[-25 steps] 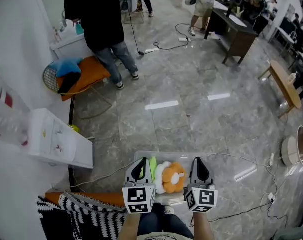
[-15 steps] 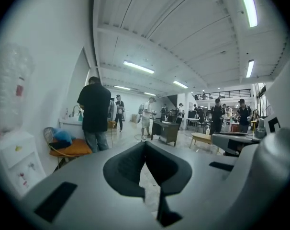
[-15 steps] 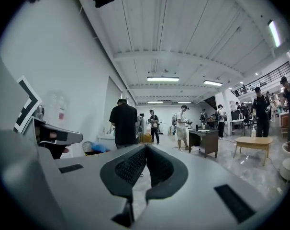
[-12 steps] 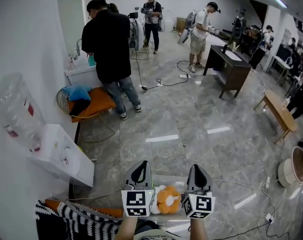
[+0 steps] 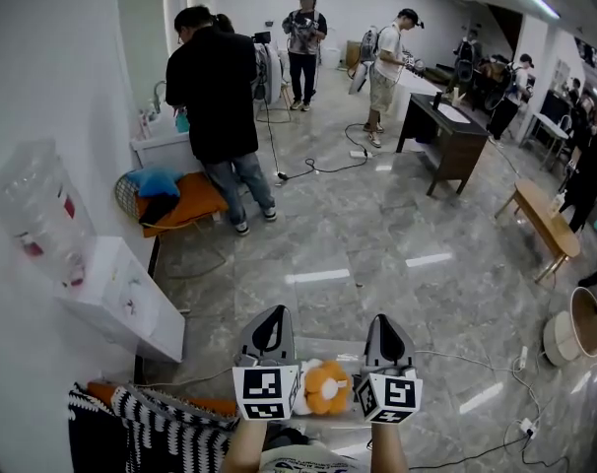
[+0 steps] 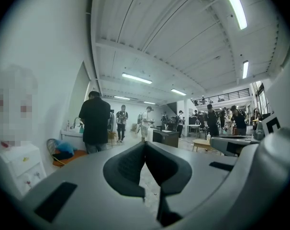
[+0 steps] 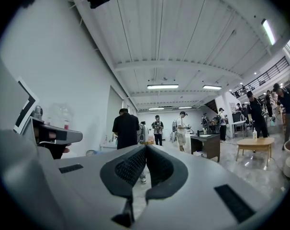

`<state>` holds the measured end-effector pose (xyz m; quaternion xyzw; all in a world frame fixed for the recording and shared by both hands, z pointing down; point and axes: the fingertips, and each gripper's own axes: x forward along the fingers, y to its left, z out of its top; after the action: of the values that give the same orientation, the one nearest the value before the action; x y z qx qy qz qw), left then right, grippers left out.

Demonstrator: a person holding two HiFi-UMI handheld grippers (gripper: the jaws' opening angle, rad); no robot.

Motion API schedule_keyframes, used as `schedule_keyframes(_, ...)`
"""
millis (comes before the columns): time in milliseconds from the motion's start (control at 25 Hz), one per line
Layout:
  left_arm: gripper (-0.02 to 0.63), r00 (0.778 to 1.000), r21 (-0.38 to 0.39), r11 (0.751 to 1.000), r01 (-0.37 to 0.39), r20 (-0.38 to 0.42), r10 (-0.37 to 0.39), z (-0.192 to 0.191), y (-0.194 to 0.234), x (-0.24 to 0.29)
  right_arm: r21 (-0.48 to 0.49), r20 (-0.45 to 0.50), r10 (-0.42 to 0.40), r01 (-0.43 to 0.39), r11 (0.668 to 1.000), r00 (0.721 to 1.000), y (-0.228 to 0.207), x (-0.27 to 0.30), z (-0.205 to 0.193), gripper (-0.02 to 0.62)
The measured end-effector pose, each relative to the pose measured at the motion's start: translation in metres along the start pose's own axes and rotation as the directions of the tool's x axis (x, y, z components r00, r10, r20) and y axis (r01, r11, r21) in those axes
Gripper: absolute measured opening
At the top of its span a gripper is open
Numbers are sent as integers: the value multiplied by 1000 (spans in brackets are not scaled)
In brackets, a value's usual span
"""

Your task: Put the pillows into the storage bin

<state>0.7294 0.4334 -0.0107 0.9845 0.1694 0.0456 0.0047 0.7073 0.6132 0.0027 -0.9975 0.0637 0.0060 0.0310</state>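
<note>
Head view: left gripper (image 5: 271, 315) and right gripper (image 5: 382, 321) both pinched closed, empty, level above storage bin (image 5: 328, 344); orange pillow (image 5: 326, 386) lies inside it. Placing looks finished; next, find any remaining pillow and open jaws.

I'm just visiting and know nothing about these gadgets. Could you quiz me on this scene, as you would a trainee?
1. True or false: the left gripper and right gripper are both shut and empty.
2. The orange-and-white plush pillow lies: A) in the clear plastic storage bin; B) on a wooden bench; C) in a gripper.
3. What colour top does the person at the white sink wear?
Key: 1 true; 2 A; 3 black.
</note>
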Motion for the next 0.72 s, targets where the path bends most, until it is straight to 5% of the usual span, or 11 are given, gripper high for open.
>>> schedule_keyframes(720,14,1000,3,1000,-4,2,4,-4,-9,-23,0,8,-8,8,1000,1000,3,-21,-1,14)
